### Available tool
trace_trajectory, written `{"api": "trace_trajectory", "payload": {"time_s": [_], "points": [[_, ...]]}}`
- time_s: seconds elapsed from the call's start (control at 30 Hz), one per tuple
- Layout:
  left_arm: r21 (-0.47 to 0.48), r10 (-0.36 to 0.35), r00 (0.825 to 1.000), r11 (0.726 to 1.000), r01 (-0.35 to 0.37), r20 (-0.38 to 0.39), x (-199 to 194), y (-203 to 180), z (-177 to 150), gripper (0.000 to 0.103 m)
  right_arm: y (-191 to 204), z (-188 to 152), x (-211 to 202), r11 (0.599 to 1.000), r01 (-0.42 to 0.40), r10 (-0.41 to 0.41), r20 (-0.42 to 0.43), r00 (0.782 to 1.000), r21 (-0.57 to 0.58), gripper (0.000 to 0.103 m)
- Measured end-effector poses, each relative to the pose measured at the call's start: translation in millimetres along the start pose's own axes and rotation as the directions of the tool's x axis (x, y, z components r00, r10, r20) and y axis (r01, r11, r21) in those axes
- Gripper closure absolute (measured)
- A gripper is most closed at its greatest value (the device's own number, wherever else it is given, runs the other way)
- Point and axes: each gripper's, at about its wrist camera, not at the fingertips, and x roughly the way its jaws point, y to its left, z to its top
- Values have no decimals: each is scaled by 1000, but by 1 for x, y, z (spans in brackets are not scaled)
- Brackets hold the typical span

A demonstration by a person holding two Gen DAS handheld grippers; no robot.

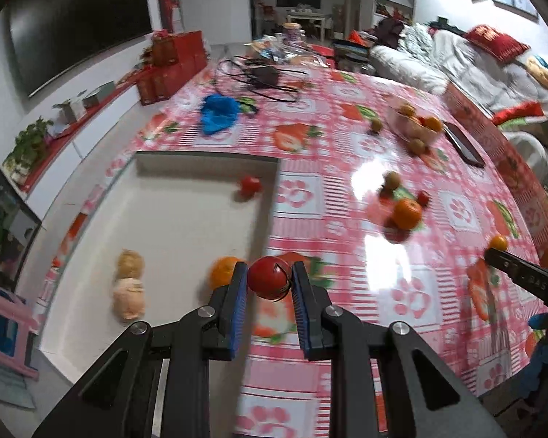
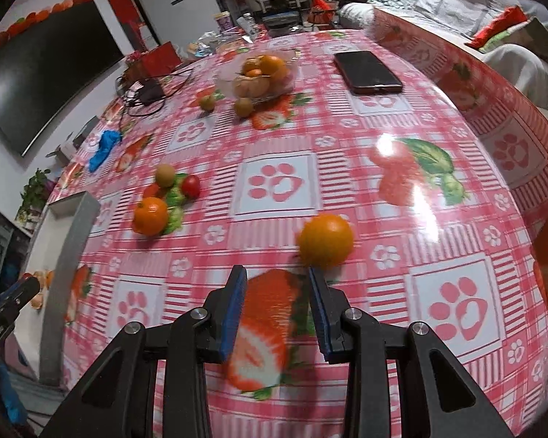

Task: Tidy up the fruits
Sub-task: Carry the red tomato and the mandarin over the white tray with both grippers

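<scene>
My left gripper is shut on a red tomato and holds it above the right edge of a white tray. In the tray lie a tomato, an orange and two pale fruits. My right gripper is open and empty, just short of a loose orange on the tablecloth. Left of it lie another orange, a tomato and a brownish fruit. A clear bowl of oranges stands farther back.
A dark phone lies at the far right of the table. A blue cloth and a tangle of black cables lie at the far end. Red boxes stand at the far left. The tray's wall shows at left.
</scene>
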Motion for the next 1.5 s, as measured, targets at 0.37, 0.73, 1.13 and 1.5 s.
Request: {"api": "trace_trajectory", "payload": {"time_s": [0.37,0.73,1.13,1.5], "points": [[-106,15,1000,994,-16,-13,4,60,-8,77,0,19,-1,980,194,-190,86,978,-37,27],[-124,-5,999,992,0,-35,11,65,-13,77,-18,24,17,936,339,-331,87,940,-99,27],[-113,6,998,994,-12,-55,18,61,-11,77,-55,24,25,956,294,-294,30,955,-5,65],[-119,0,999,993,-6,-53,19,67,-6,77,-29,28,13,988,154,-154,20,988,-2,65]]}}
